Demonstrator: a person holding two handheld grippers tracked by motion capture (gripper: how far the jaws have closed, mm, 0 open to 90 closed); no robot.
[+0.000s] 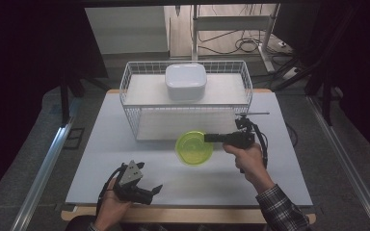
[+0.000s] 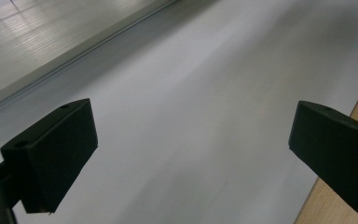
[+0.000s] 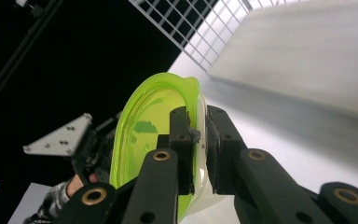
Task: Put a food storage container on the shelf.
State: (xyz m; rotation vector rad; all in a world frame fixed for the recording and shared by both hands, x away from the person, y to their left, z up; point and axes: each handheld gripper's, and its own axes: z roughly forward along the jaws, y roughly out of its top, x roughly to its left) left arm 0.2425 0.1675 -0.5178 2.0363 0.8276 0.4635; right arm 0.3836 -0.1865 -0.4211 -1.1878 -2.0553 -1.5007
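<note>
**Green bowl pinched at rim, basket ahead**

Left hand-held gripper (image 1: 147, 191) sits low at the near-left of the desk (image 1: 106, 144), jaws spread wide w/ nothing between them; its own view shows bare desk top only.

Mid-desk: green bowl (image 1: 193, 147), just in front of the wire basket (image 1: 130, 91), which holds a white box (image 1: 186, 81). Can't tell if the bowl rests on the desk or is lifted a bit.

Right hand-held gripper (image 1: 209, 138) reaches in from the right, jaws pressed on the bowl's rim wall (image 3: 193, 121), one inside, one outside.

Handling, my guess: thin translucent plastic, light, fairly stiff but slick, may flex or slip under an edge pinch. Rim's the only real hold; grip deep, not at the lip.

Orientation: opening faces up in high view. It's round, so no long axis.
</note>
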